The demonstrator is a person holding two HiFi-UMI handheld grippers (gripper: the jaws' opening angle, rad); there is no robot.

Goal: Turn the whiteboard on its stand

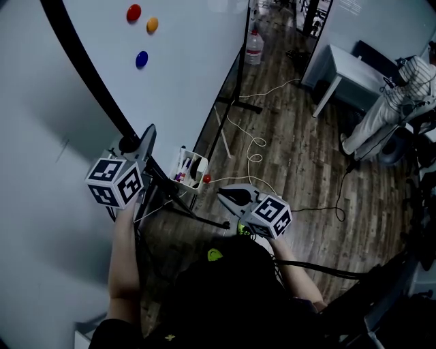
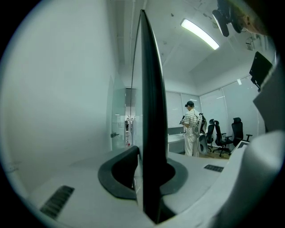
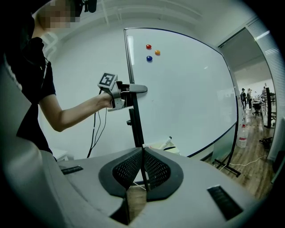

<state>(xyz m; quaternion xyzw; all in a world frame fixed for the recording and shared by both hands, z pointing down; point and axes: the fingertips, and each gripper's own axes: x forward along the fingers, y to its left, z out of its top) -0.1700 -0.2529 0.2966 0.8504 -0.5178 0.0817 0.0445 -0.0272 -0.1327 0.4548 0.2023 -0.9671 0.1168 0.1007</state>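
Note:
The whiteboard (image 1: 184, 61) fills the upper left of the head view, with red (image 1: 133, 12), orange (image 1: 152, 25) and blue (image 1: 141, 59) magnets on it. Its black frame edge (image 1: 88, 75) runs diagonally down to my left gripper (image 1: 144, 136), which is shut on that edge. In the left gripper view the edge (image 2: 151, 111) stands edge-on between the jaws of the left gripper (image 2: 149, 171). My right gripper (image 1: 226, 194) hangs free over the floor, shut and holding nothing. From the right gripper (image 3: 142, 151) I see the board (image 3: 187, 89), the stand's post (image 3: 136, 124) and the left gripper (image 3: 136, 89) clamped on the frame.
A marker tray (image 1: 191, 167) hangs under the board, beside the stand's foot (image 1: 235, 102). White cables (image 1: 255, 146) trail over the wooden floor. A water bottle (image 1: 254, 48), a white table (image 1: 347, 65) and a person in a striped shirt (image 1: 395, 102) are to the right. Office chairs (image 2: 220, 136) stand farther off.

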